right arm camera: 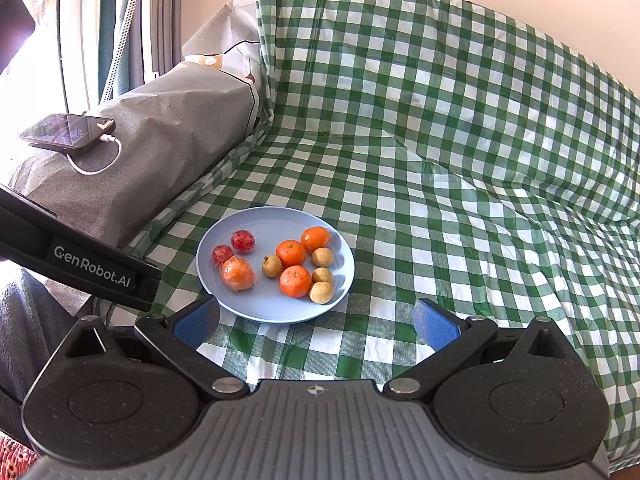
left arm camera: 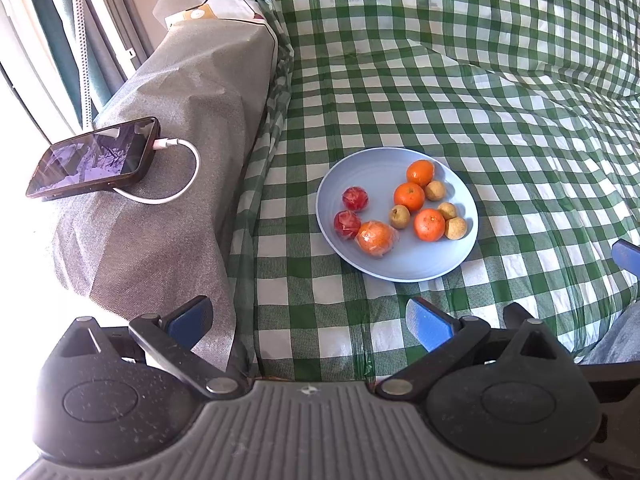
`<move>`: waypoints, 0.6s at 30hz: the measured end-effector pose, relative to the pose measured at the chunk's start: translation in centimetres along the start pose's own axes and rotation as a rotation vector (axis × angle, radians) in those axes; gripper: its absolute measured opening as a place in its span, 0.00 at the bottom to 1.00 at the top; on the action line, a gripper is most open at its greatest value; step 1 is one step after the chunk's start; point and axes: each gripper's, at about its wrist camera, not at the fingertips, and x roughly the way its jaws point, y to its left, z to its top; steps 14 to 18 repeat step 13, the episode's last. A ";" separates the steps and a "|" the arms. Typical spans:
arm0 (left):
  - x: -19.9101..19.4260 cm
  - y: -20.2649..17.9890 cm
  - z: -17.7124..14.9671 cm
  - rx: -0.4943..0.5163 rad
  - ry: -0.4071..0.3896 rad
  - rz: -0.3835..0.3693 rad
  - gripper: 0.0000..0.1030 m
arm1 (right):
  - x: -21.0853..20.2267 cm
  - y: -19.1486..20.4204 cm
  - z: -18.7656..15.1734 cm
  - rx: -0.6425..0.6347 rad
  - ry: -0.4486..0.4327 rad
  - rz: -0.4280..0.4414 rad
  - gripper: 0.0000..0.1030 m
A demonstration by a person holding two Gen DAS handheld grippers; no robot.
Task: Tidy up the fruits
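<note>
- Home, living-room type spot: sofa [right arm camera: 460, 128] draped in green-white checked cloth, seat plus backrest.
- Grey-covered armrest [right arm camera: 160, 148] at the sofa's left end; phone [right arm camera: 68, 130] on charging cable [right arm camera: 98, 164] lying on it.
- Blue plate [right arm camera: 276, 308] of fruit sits on the sofa seat.
- Beyond the armrest: bright window, green curtains [right arm camera: 116, 36].
</note>
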 end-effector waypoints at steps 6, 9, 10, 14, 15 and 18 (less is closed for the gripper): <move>0.2 -0.2 0.0 0.000 0.004 0.010 1.00 | 0.0 0.0 -0.1 0.001 0.002 0.000 0.99; 0.3 -0.2 -0.1 0.001 0.000 0.035 1.00 | 0.1 0.0 -0.1 0.000 0.003 0.000 0.99; 0.4 -0.1 0.0 -0.003 0.003 0.038 1.00 | 0.1 0.0 -0.1 0.001 0.003 0.001 0.99; 0.5 0.1 0.0 -0.019 0.008 0.042 1.00 | 0.1 0.0 -0.1 0.002 0.003 0.000 0.99; 0.5 0.1 0.0 -0.019 0.008 0.042 1.00 | 0.1 0.0 -0.1 0.002 0.003 0.000 0.99; 0.5 0.1 0.0 -0.019 0.008 0.042 1.00 | 0.1 0.0 -0.1 0.002 0.003 0.000 0.99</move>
